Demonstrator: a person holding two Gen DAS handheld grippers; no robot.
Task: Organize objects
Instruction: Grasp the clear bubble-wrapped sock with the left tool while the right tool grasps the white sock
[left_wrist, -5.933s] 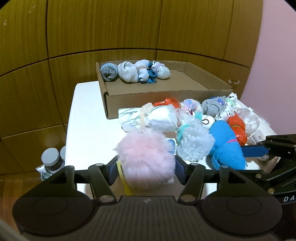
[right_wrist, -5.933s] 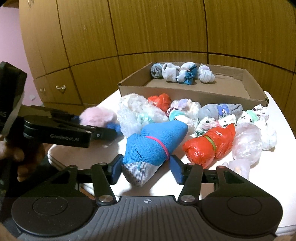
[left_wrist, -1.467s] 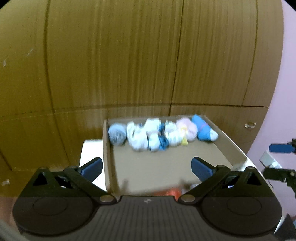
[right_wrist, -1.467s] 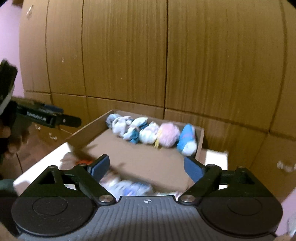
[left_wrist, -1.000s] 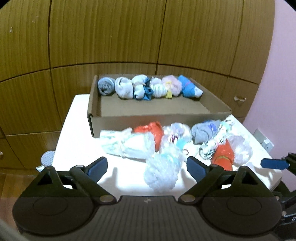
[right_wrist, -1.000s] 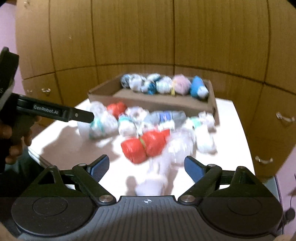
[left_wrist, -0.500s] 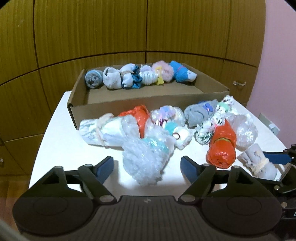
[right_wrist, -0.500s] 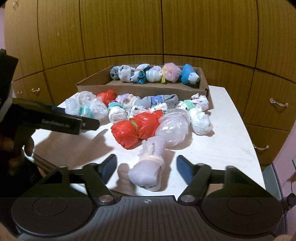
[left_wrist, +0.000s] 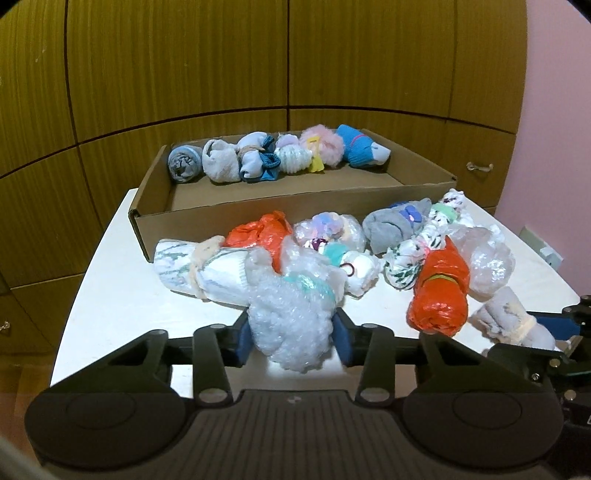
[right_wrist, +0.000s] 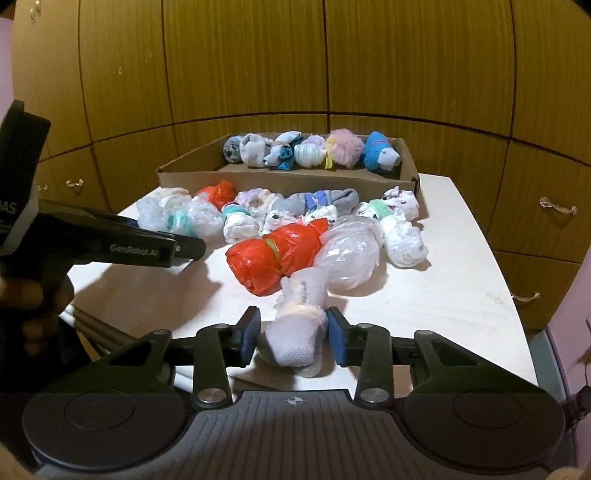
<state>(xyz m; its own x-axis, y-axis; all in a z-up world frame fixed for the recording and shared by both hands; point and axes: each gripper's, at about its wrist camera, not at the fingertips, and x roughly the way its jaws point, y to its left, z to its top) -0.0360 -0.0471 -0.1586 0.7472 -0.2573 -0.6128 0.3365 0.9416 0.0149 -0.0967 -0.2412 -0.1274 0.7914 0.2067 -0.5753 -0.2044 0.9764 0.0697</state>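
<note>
A cardboard box (left_wrist: 258, 210) stands at the back of the white table (left_wrist: 110, 306) with several rolled bundles along its far wall, ending in a pink fluffy ball (left_wrist: 321, 146) and a blue sock roll (left_wrist: 360, 149). A pile of bundles lies in front of the box. My left gripper (left_wrist: 291, 334) is shut on a bubble-wrap bundle (left_wrist: 291, 317) at the table's front. My right gripper (right_wrist: 291, 334) is shut on a pale grey sock roll (right_wrist: 299, 325) tied with a peach band, next to an orange bag bundle (right_wrist: 273, 254).
The pile holds a second orange bundle (left_wrist: 258, 232), a grey sock (left_wrist: 391, 221), clear plastic bundles (right_wrist: 351, 254) and white patterned rolls (right_wrist: 402, 240). Wooden cabinets (right_wrist: 295, 74) stand behind the table. The left gripper's body (right_wrist: 110, 243) reaches in from the left in the right wrist view.
Both grippers dropped from the box to the table's front edge and closed: the left around the bubble-wrap bundle, the right around the grey sock roll.
</note>
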